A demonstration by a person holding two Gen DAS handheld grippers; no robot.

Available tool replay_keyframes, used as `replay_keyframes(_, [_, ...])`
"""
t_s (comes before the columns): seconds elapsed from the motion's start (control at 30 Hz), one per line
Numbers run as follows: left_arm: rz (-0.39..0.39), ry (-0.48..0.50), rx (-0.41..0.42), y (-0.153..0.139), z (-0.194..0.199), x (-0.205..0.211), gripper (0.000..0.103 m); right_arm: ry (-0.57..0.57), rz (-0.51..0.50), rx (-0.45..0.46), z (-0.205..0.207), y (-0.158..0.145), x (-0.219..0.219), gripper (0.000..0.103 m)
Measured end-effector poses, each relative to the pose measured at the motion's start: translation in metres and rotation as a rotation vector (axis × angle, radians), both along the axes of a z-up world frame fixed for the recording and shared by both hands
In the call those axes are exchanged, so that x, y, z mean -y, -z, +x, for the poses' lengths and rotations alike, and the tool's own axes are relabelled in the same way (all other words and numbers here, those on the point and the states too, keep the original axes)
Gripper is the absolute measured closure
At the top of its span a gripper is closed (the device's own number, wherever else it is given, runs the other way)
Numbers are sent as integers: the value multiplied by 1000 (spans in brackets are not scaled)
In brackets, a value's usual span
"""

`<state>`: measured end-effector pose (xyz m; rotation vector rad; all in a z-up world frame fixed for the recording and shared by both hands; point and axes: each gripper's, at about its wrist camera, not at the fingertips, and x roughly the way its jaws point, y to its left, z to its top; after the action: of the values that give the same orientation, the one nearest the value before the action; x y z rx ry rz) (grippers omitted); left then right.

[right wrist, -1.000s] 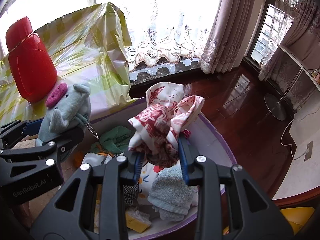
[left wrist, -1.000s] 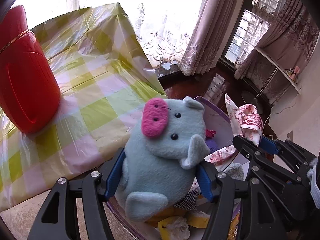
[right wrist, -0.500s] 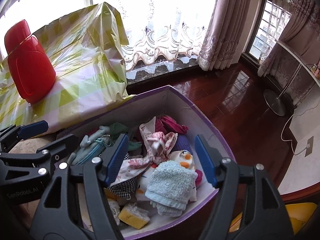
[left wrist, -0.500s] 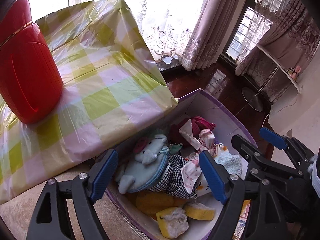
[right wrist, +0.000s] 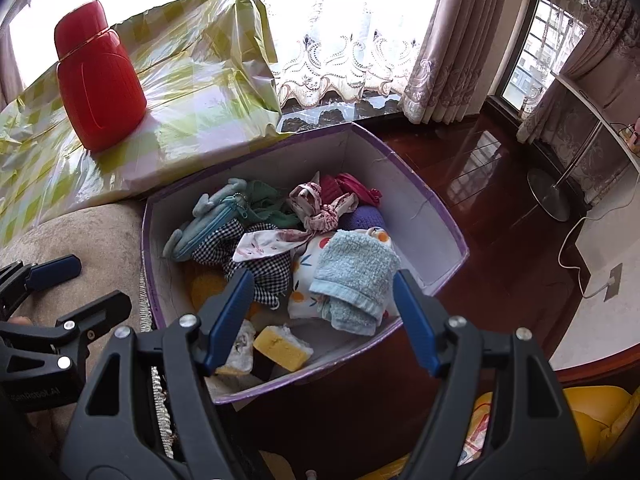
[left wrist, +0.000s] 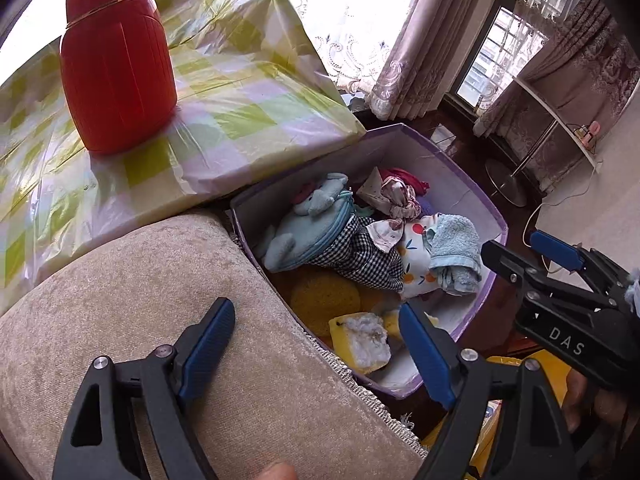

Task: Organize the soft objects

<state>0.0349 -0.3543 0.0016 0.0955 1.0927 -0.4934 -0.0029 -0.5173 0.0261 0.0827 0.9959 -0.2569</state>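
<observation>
A purple-edged box [left wrist: 460,184] [right wrist: 420,216] holds soft things. A pale blue elephant plush [left wrist: 304,224] [right wrist: 208,220] lies at its left side. A red-and-white floral cloth [left wrist: 396,196] [right wrist: 320,204] rests near the back. A light blue towel [left wrist: 456,248] [right wrist: 352,276], a checked cloth [right wrist: 256,256] and yellow sponges [left wrist: 360,340] fill the rest. My left gripper [left wrist: 314,308] is open and empty, over the sofa arm at the box's near-left edge. My right gripper [right wrist: 323,276] is open and empty above the box's near side.
A red jar [left wrist: 116,68] stands on a plastic-wrapped green-checked bundle [left wrist: 240,92] behind the box. A beige sofa arm [left wrist: 140,280] lies to the left. Dark wood floor [right wrist: 500,184] and a lamp base [right wrist: 548,192] are to the right, with something yellow [right wrist: 592,412] at the lower right.
Both grippers opened. The elephant plush and the floral cloth dropped into the box. Both grippers then drew back from the box, the left one over the sofa arm.
</observation>
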Motion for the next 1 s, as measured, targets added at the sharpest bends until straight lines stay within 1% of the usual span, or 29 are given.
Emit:
replay_keyframes(0.23, [-8,3,-5,2,2,1,15,-3,-19,-13,2,-2,-3,28])
replay_keyframes(1.0, [-9,5,-6,4,3,3,12,-7,-4,-16,3,1,-3,28])
